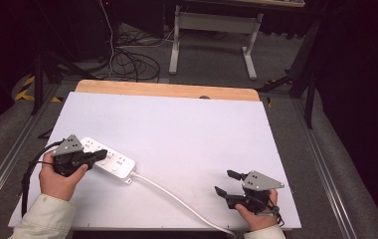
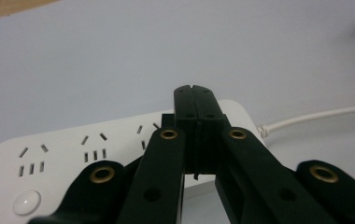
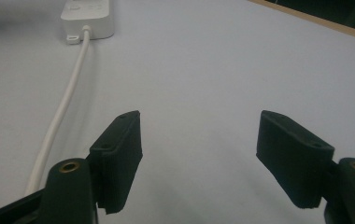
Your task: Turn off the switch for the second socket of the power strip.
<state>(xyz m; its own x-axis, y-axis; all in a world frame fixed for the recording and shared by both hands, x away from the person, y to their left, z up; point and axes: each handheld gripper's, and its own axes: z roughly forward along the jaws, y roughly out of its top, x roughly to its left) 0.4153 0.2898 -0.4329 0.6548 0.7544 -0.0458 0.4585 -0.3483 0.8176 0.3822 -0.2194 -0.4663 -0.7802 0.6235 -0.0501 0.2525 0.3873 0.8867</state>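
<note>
The left tongs (image 1: 99, 155), pressed shut and empty, sit over the power strip (image 1: 115, 162), seemingly to pin it, while the right tongs (image 1: 227, 182) wait agape on the tabletop (image 1: 187, 129).

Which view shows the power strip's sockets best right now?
The left gripper view: the power strip lies close under the shut left gripper, slots and round button sharp. The high view shows the whole strip and its cord, but small. The right gripper view catches its cord end far off.
</note>
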